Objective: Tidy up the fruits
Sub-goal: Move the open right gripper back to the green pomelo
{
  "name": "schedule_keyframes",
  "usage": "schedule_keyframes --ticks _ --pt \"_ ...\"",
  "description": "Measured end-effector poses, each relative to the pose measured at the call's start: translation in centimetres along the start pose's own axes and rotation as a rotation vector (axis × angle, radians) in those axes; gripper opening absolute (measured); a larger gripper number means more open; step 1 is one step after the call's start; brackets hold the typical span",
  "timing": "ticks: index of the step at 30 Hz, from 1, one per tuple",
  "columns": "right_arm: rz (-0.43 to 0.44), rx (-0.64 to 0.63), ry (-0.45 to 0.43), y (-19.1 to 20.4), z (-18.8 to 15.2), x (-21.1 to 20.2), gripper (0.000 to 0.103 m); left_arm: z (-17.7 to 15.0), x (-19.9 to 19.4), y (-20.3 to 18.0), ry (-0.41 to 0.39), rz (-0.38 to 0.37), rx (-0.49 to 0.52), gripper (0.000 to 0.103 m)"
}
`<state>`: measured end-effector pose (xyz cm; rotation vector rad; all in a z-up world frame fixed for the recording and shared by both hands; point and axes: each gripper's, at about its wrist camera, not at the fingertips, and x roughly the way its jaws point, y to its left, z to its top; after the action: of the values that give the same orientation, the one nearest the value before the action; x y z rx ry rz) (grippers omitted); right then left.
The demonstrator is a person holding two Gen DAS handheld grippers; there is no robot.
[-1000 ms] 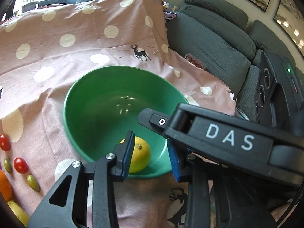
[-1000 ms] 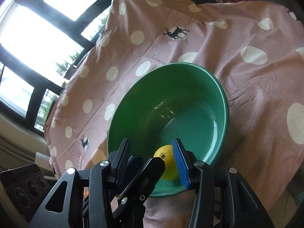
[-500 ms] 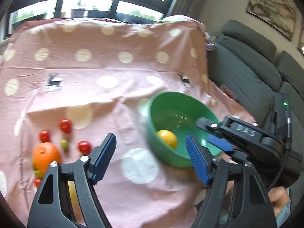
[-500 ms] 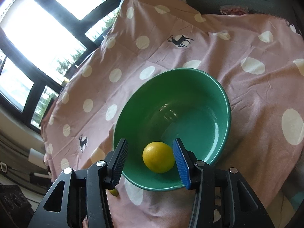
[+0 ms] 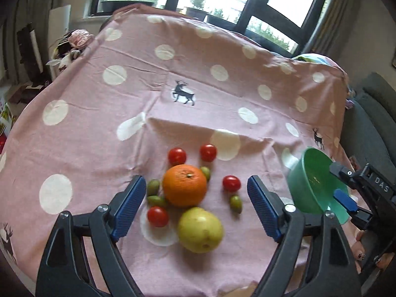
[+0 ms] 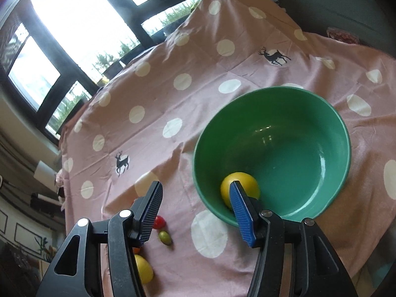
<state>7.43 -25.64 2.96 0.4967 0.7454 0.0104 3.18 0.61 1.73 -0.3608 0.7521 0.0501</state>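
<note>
In the left wrist view, my left gripper (image 5: 195, 208) is open and empty above a cluster of fruit: an orange (image 5: 184, 185), a yellow-green pear (image 5: 200, 229), several red cherry tomatoes (image 5: 231, 183) and green olive-like fruits (image 5: 235, 202). The green bowl (image 5: 307, 193) stands at the right, with my right gripper (image 5: 346, 193) over it. In the right wrist view, my right gripper (image 6: 198, 210) is open and empty at the near rim of the green bowl (image 6: 309, 212), which holds a yellow lemon (image 6: 243, 182).
The table carries a pink cloth with white dots and deer (image 5: 183, 94). A grey sofa (image 6: 334, 2) stands beyond the bowl side. Windows are at the back. Loose fruit (image 6: 165, 237) lies left of the bowl.
My left gripper has opened wide and swung left from the bowl to above the fruit cluster. The right gripper has drawn back a little. The lemon lies free in the bowl.
</note>
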Motion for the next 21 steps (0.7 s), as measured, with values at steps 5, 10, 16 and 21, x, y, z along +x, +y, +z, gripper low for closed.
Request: schedule_keyframes --ticks 5,10,16,21 --pt "0.058 -0.092 0.034 3.3 -1.2 1.0 0.072 0.2 0.3 2.9 0.011 0.078 -0.079 0.085" --pt "0.089 -0.152 0.106 5.6 -2.4 2.5 0.072 0.1 0.4 4.6 0.025 0.089 -0.134 0.086" --pt "0.131 -0.203 0.220 7.3 -4.0 4.5 0.077 0.1 0.2 6.2 0.020 0.100 -0.201 0.094" --pt "0.155 -0.217 0.276 8.3 -5.0 5.6 0.077 0.1 0.4 6.6 0.034 0.102 -0.228 0.096"
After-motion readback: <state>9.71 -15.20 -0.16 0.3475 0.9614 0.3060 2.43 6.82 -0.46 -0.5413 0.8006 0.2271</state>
